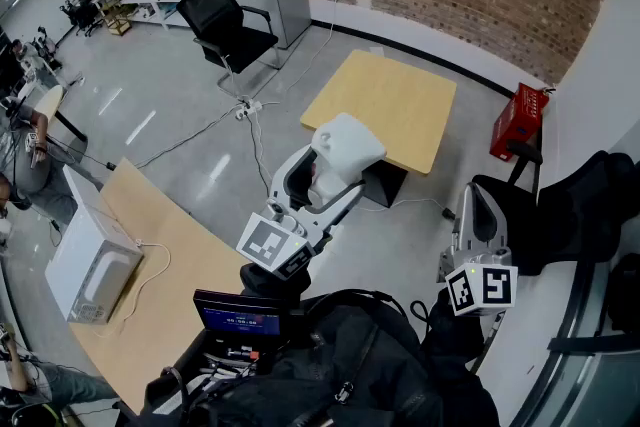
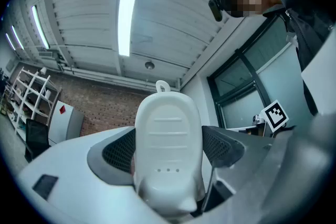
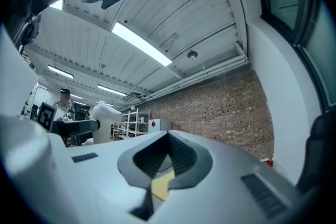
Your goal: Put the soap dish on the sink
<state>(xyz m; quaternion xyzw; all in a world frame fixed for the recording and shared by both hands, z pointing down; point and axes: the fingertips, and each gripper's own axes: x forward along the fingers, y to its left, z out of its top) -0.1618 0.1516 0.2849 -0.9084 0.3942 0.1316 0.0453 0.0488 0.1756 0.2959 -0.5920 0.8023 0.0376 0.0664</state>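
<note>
One smooth, rounded white plastic soap dish [image 2: 168, 144]

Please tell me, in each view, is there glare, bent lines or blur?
Head view: even light, sharp, pale reflections on the floor. Left gripper view: strong fisheye bending, ceiling lamp burnt white, soap dish clear. Right gripper view: same bending, foreground soft, brick wall sharp.

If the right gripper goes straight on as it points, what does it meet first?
Way looks free nearby; right gripper aims over the wooden table toward the brick wall, probably first, though depth is unclear.
</note>
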